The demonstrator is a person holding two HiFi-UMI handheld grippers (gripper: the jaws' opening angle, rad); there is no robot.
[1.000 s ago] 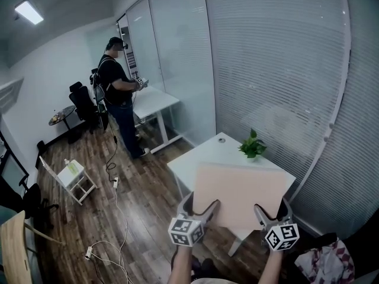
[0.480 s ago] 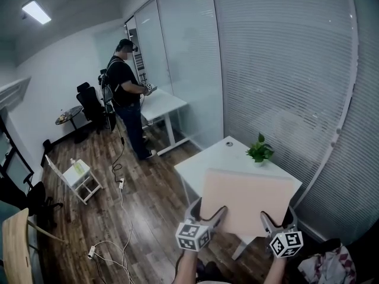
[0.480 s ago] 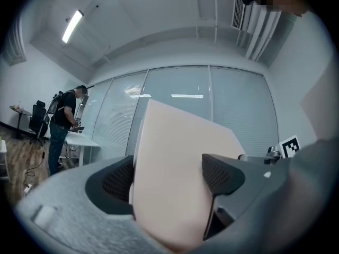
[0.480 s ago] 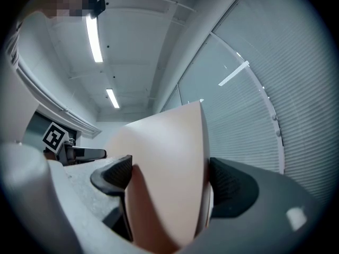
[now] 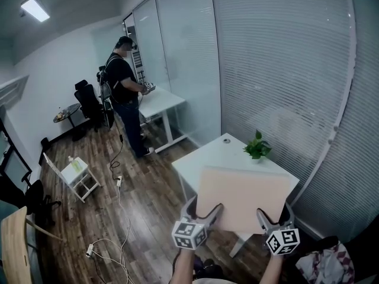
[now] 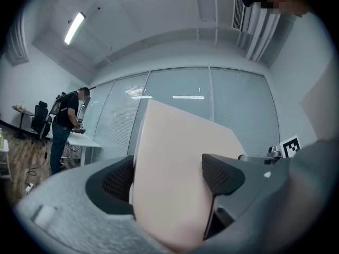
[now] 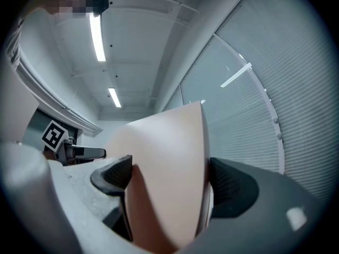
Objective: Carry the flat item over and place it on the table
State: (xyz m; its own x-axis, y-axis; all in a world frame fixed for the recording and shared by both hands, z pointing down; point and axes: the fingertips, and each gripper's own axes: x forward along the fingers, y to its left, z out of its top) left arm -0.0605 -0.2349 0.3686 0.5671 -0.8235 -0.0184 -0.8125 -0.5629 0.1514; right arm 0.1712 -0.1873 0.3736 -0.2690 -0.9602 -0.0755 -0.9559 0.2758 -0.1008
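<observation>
Since the left gripper and the right gripper are both clamped on its near edge, we've got the pale flat board held at lower centre, over the white table. It looks stiff and light, so edge grips should hold. We'd dodge the potted plant at the table's far side. The person at upper left is well apart.

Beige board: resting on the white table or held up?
Held up: left gripper and right gripper clamp the board at its near edge.
</observation>
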